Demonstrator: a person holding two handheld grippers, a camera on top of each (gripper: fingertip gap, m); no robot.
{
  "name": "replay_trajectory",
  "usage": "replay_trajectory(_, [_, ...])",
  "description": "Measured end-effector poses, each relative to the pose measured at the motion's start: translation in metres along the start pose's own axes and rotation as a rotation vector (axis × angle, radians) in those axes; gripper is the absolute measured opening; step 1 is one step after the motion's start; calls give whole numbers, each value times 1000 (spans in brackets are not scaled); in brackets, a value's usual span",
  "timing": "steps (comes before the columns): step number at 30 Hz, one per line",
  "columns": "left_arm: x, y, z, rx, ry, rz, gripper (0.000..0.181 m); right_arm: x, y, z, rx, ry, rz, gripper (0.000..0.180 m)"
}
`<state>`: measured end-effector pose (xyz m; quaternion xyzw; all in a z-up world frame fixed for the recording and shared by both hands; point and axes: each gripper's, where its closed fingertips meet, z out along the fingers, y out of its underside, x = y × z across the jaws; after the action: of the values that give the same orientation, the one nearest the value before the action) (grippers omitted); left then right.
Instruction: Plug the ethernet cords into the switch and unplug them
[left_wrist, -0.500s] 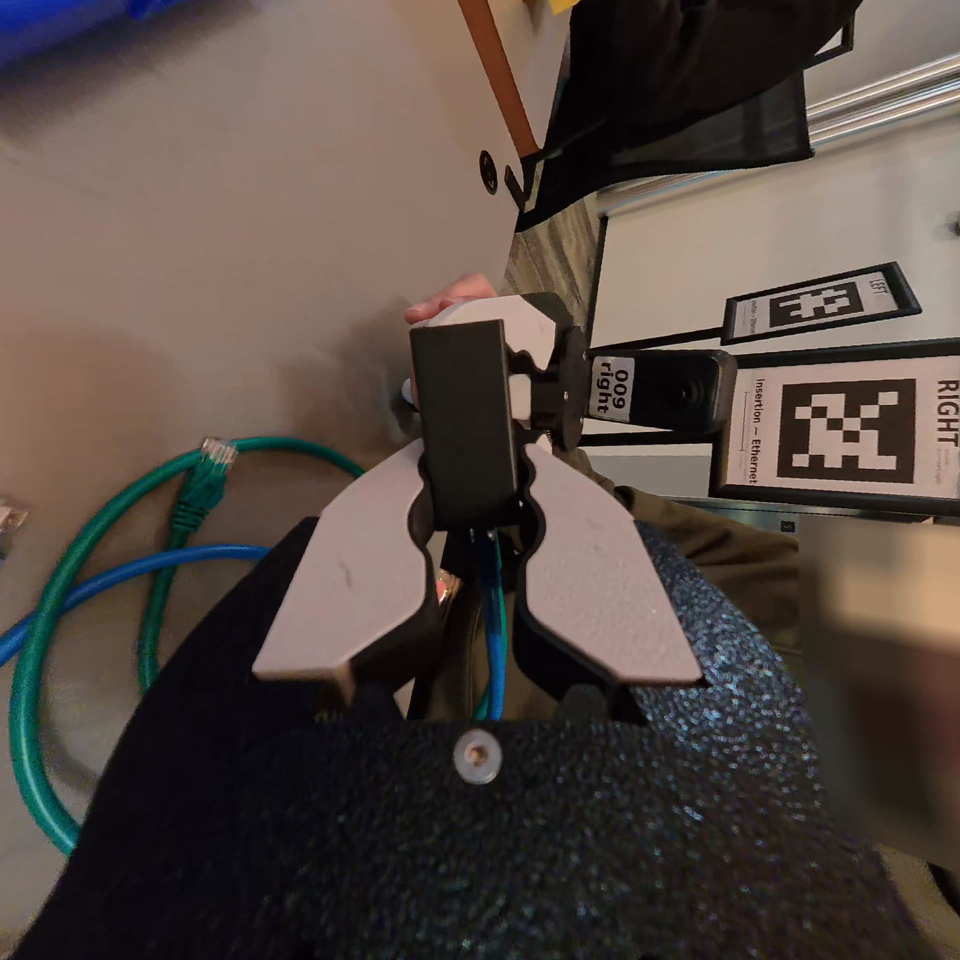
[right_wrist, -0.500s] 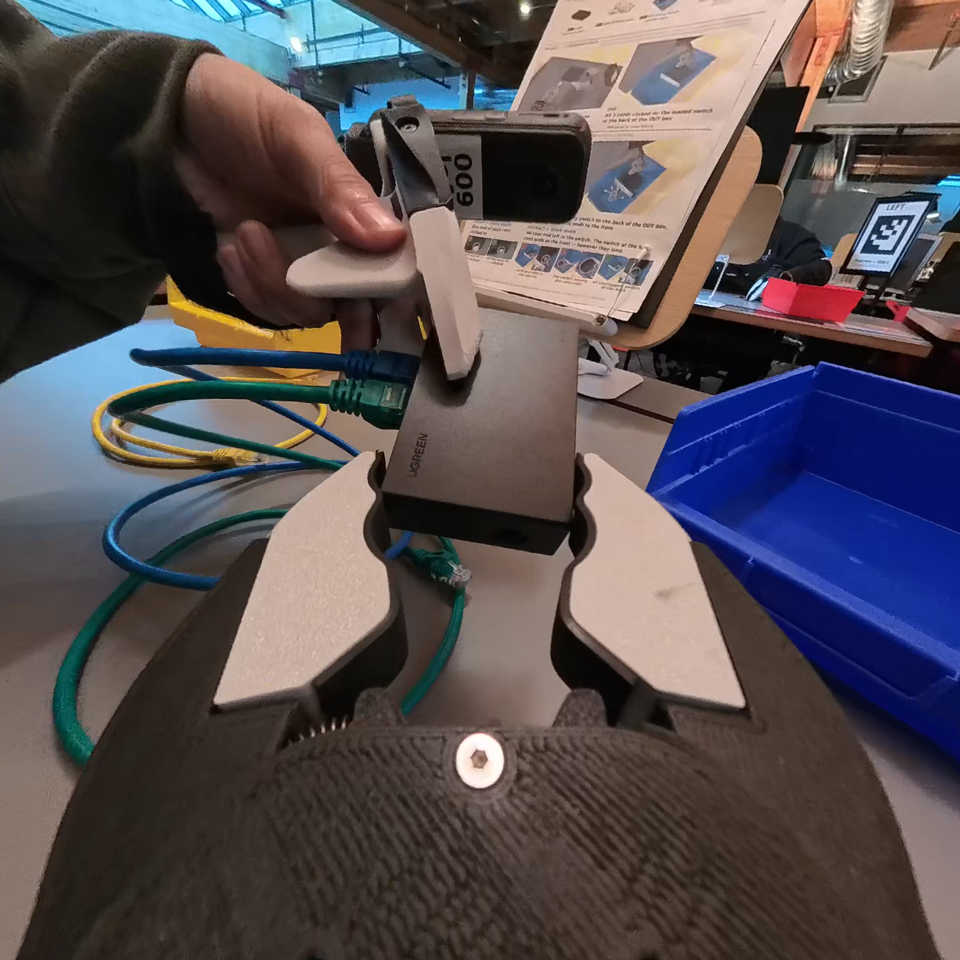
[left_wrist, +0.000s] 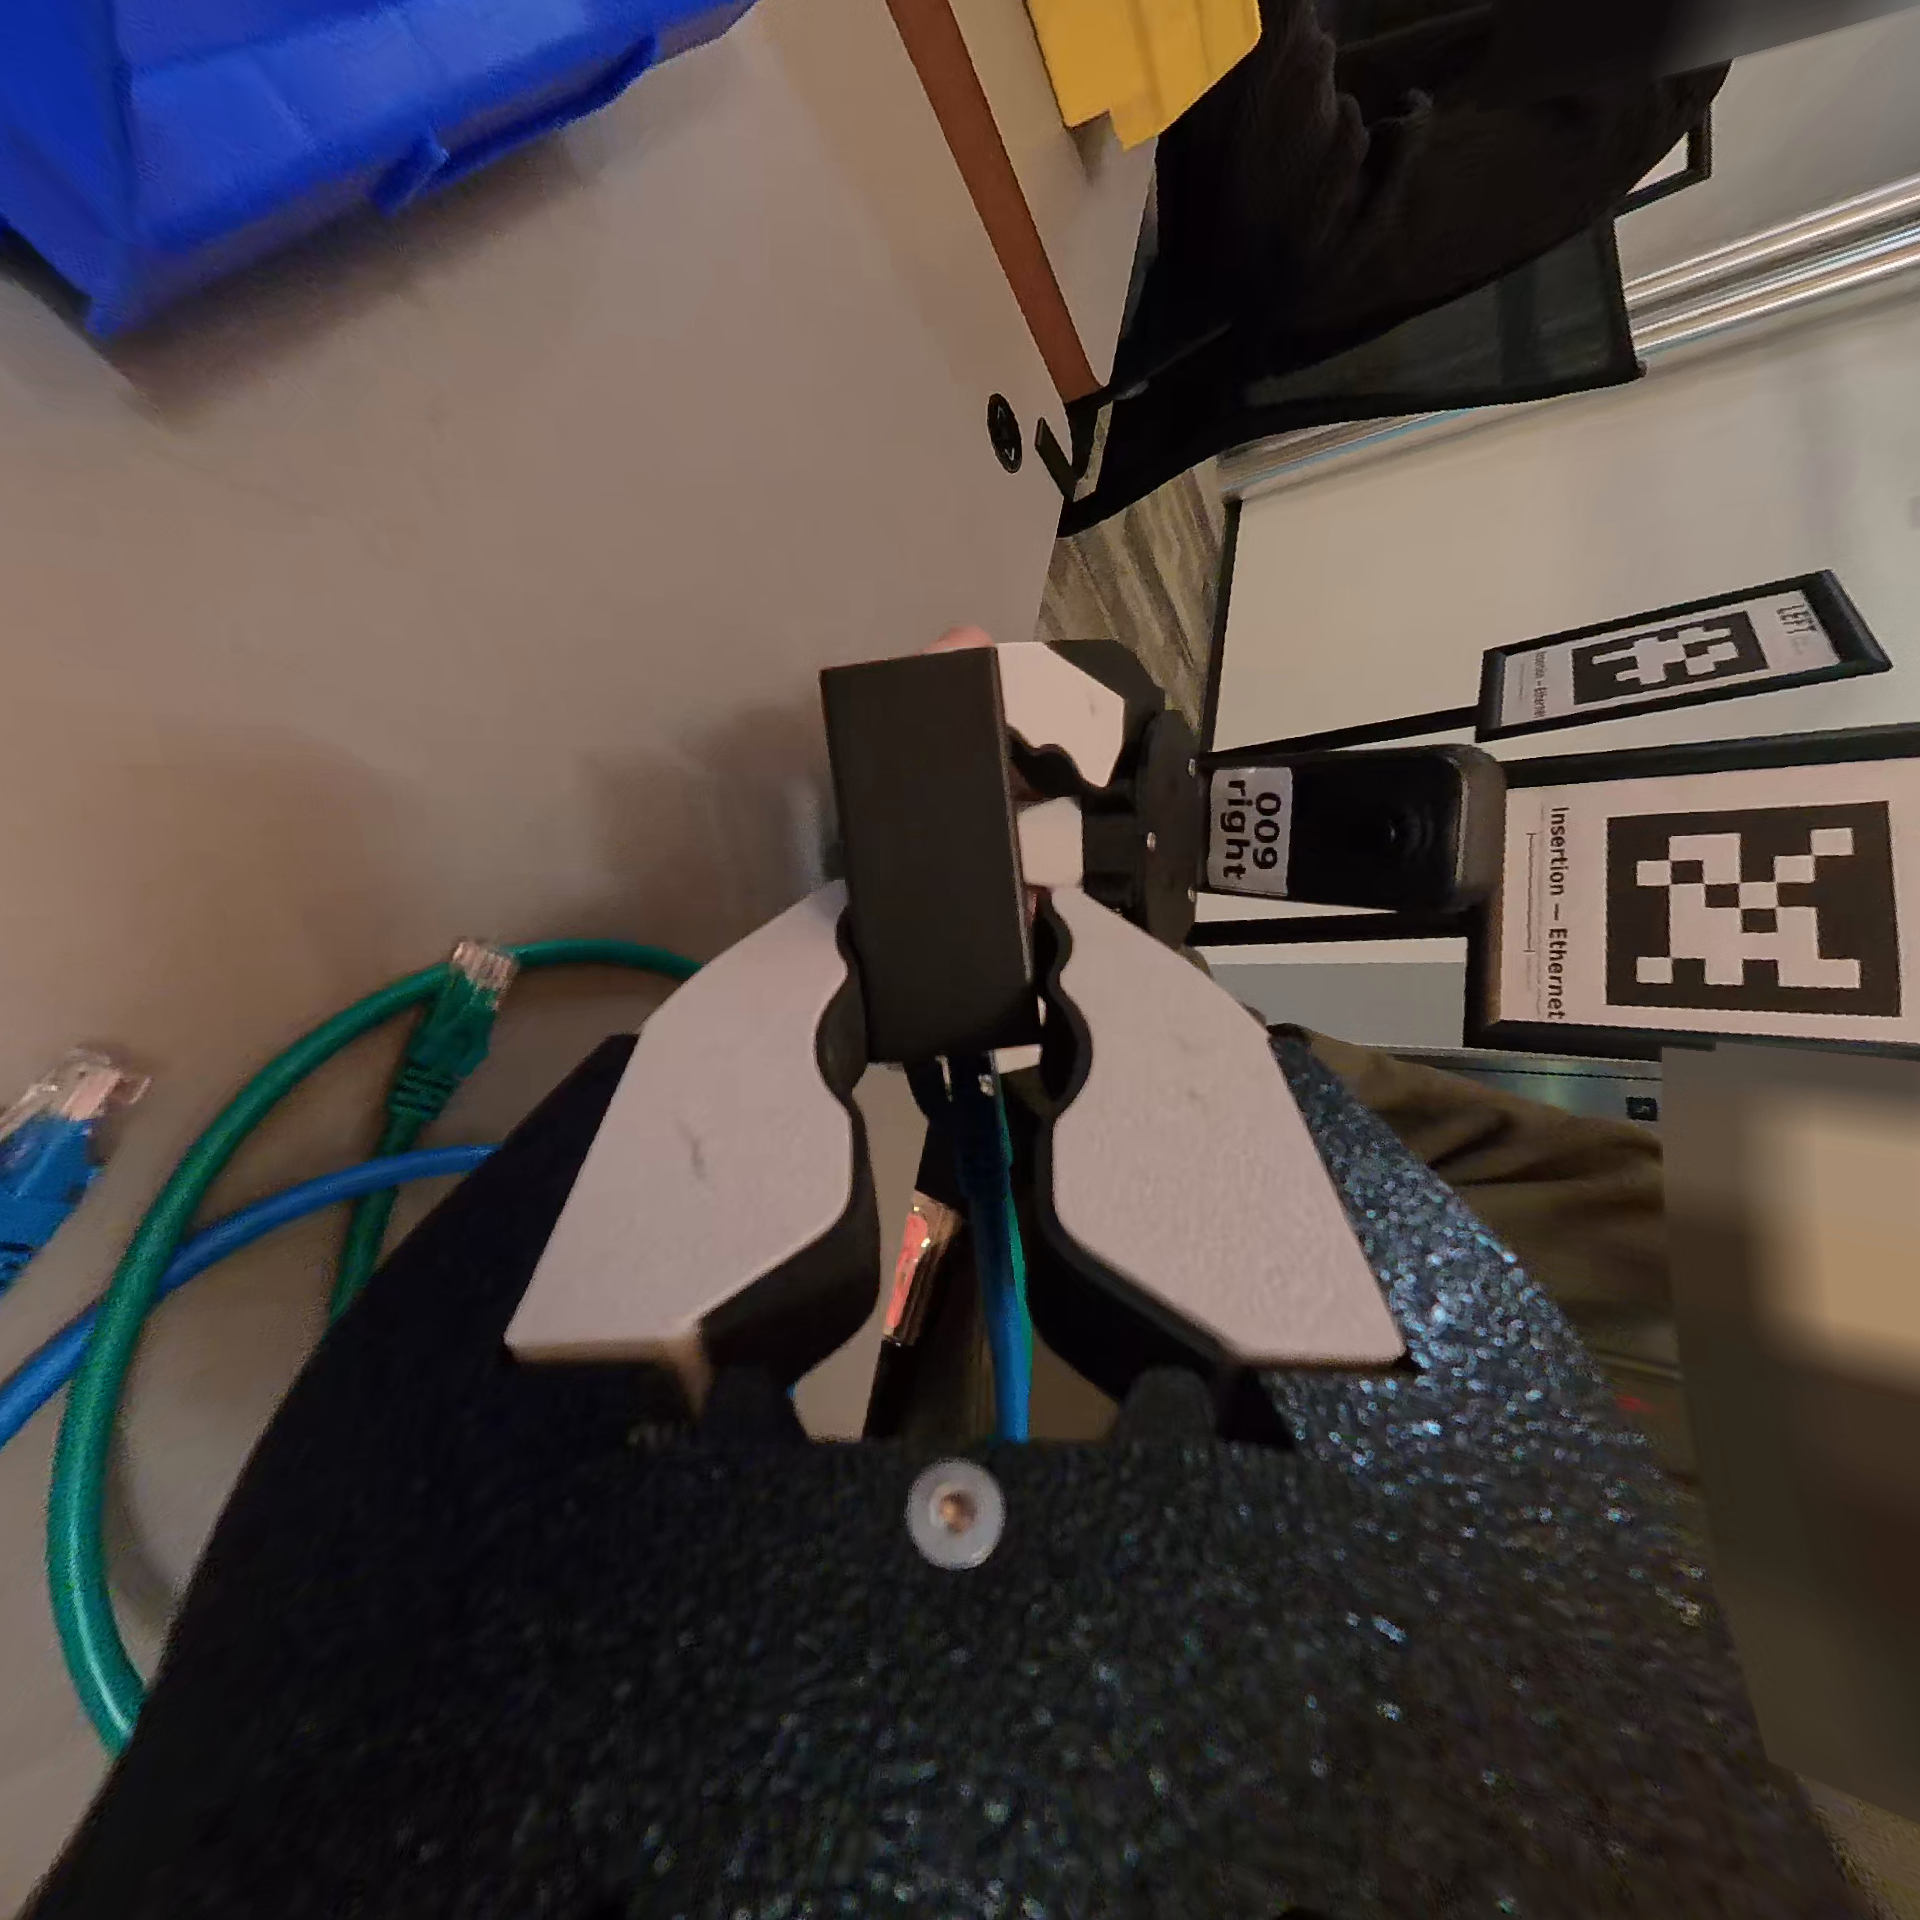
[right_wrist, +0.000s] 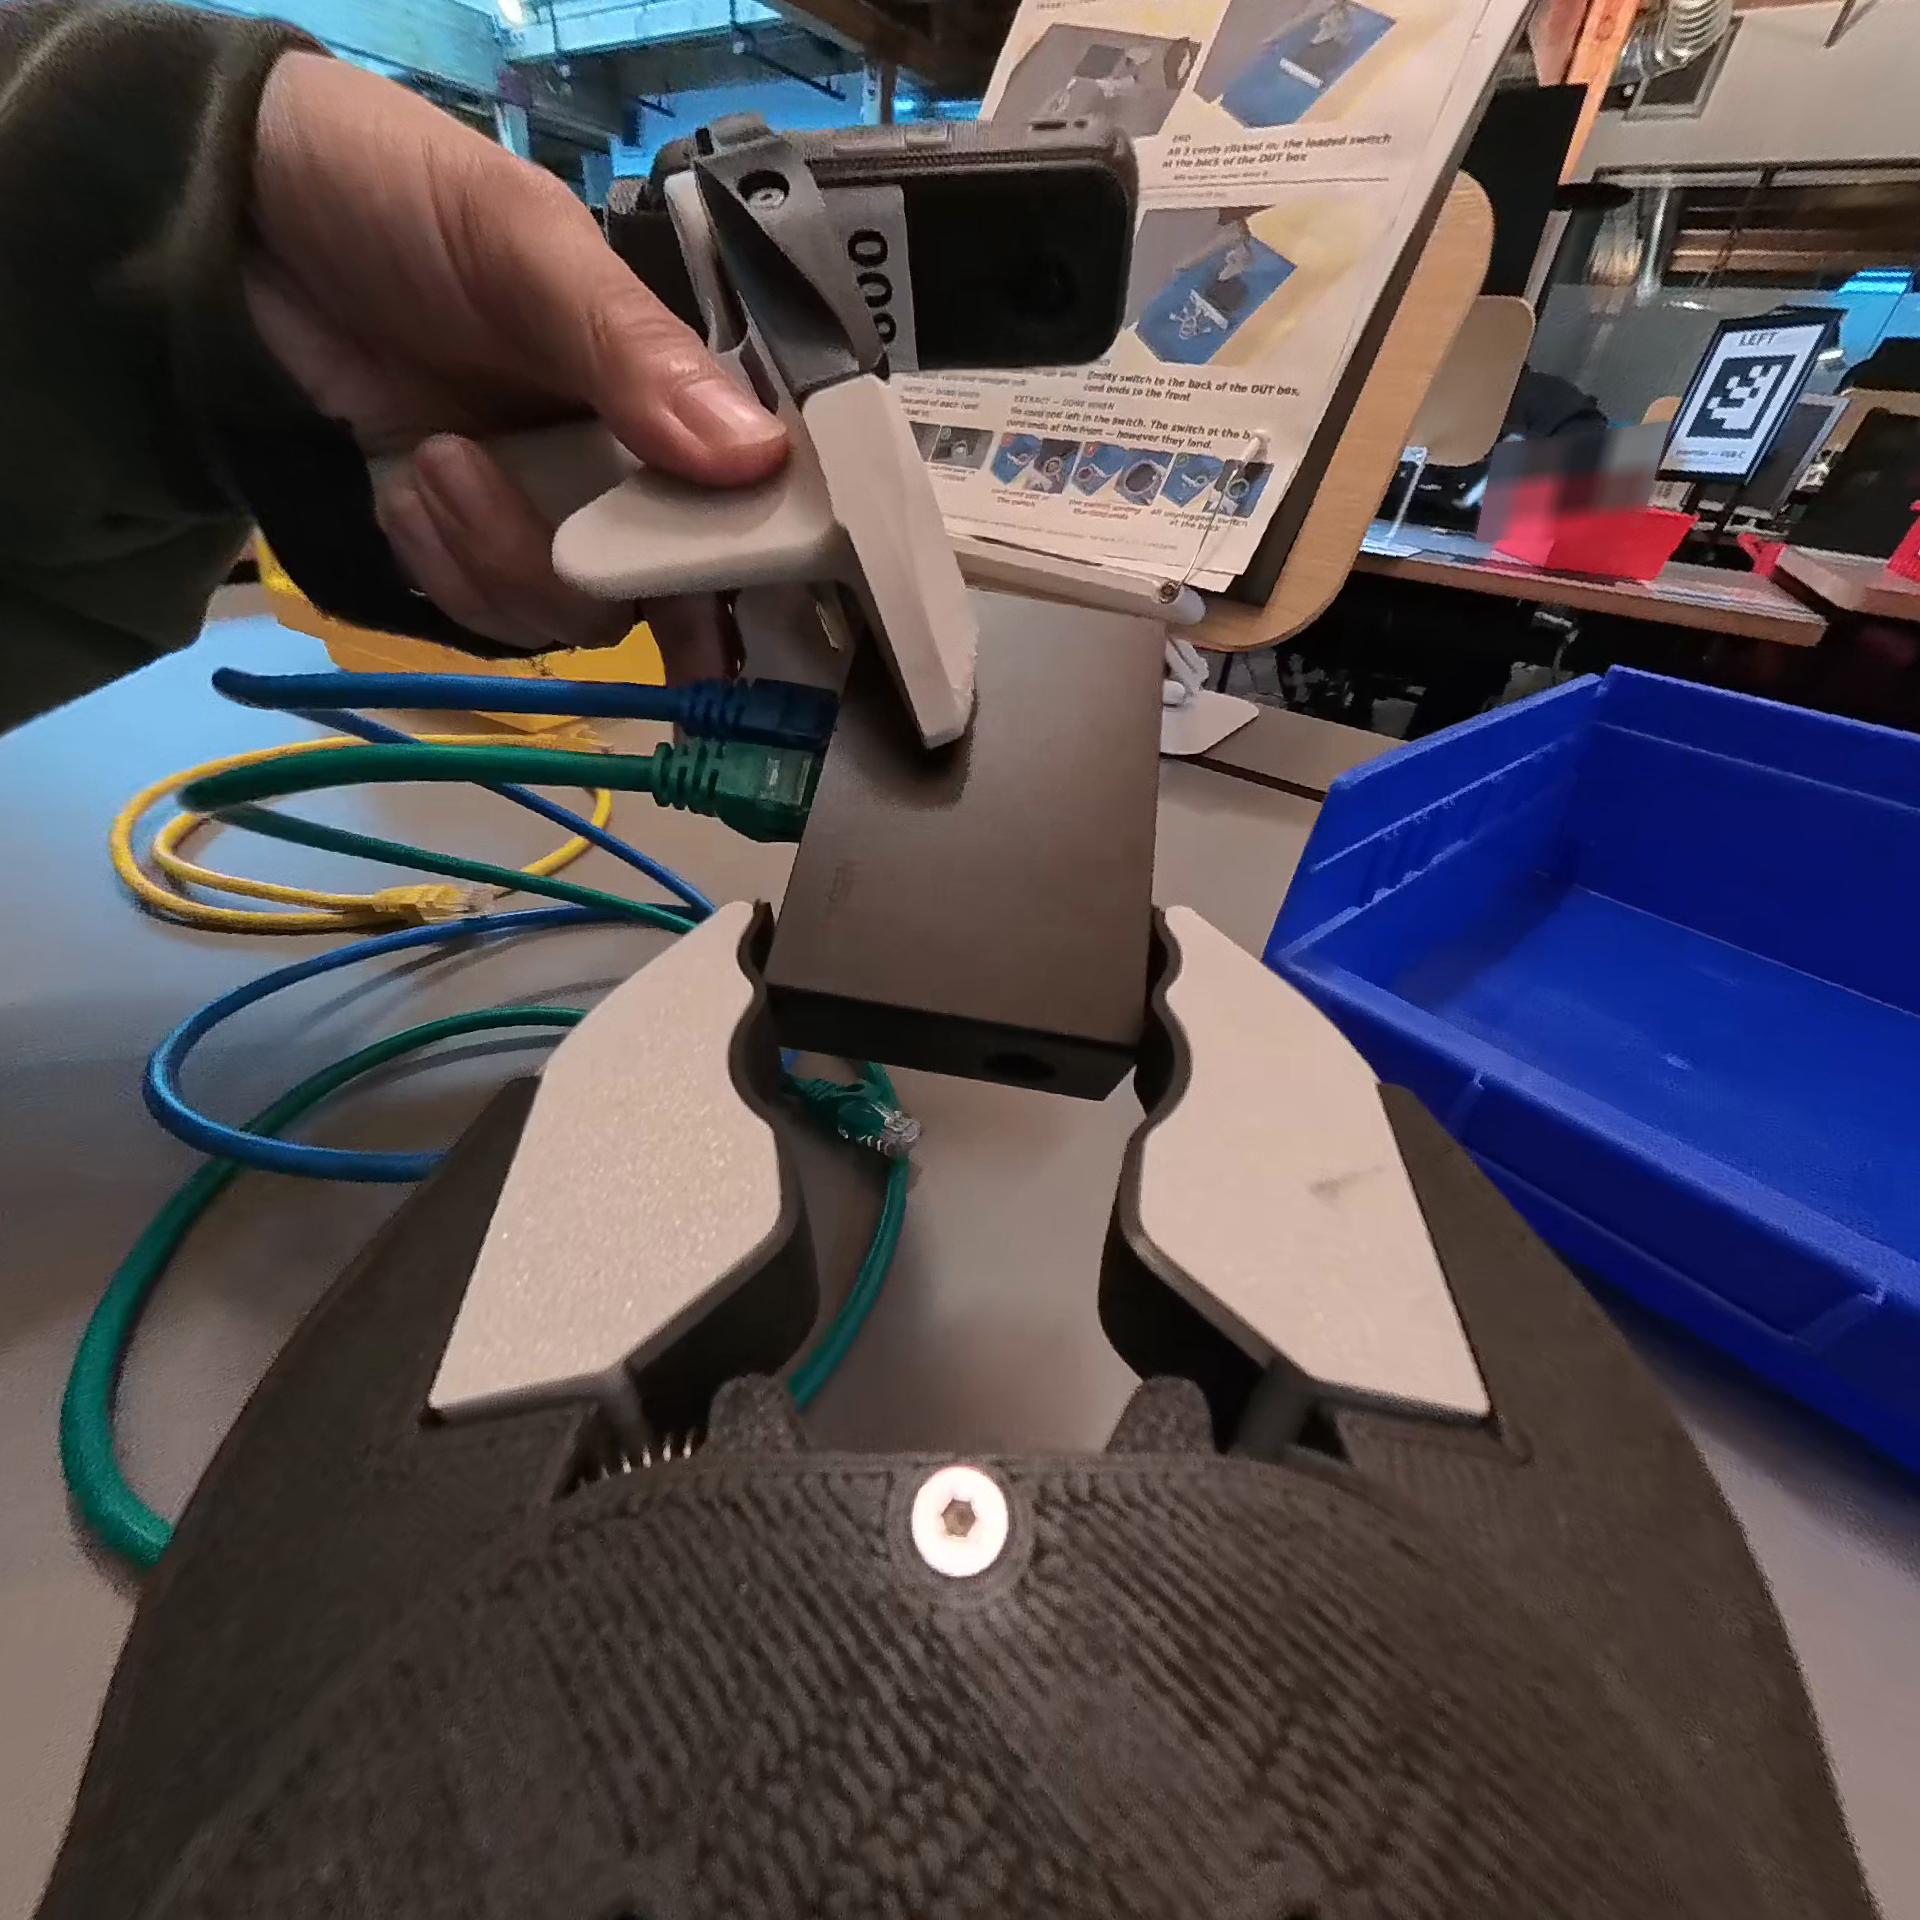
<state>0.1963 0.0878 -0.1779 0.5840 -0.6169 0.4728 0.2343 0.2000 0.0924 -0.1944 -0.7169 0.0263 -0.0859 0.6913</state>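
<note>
The black switch (right_wrist: 966, 894) is held up off the grey table (right_wrist: 312, 1060) between both tools; the right gripper (right_wrist: 956, 997) clamps its near end, one grey finger (right_wrist: 634, 1174) pressed to each side wall; the left gripper (left_wrist: 940, 997) grips the far end, its fingers closed on the box's two broad faces, as the right wrist view shows from outside, where a person's hand (right_wrist: 468, 343) squeezes that tool's handle; in the left wrist view the switch (left_wrist: 925, 852) stands end-on between the pads, with the right gripper's camera just beyond it; a blue cord (right_wrist: 499, 691) and a green cord (right_wrist: 520, 774) are plugged side by side into the switch's left edge, the blue above the green; their slack loops over the table to the left, and the green cord's free plug (right_wrist: 878, 1127) lies under the switch; a yellow cord (right_wrist: 312, 894) lies coiled farther back, unplugged, its plug resting on the table; a blue bin (right_wrist: 1621, 1018) sits on the table to the right, near the switch but apart from it; a printed instruction sheet (right_wrist: 1226, 260) leans on a stand behind.
</note>
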Motion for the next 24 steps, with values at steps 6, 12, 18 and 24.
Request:
replay_trajectory(6, [5, -1, 3, 9, 60, 106, 31, 2, -8, -5, 72, 35, -14, 67])
replay_trajectory(12, [12, -3, 4, 12, 114, 129, 50, 12, -15, -12, 134, 42, 63, 66])
replay_trajectory(18, [19, -25, -26, 178, 94, 183, 50, 27, -19, -21, 192, 58, 152, 66])
replay_trajectory(24, [31, -28, -119, 499, -242, 533, 43, 35, -20, -30, 215, 60, 164, 66])
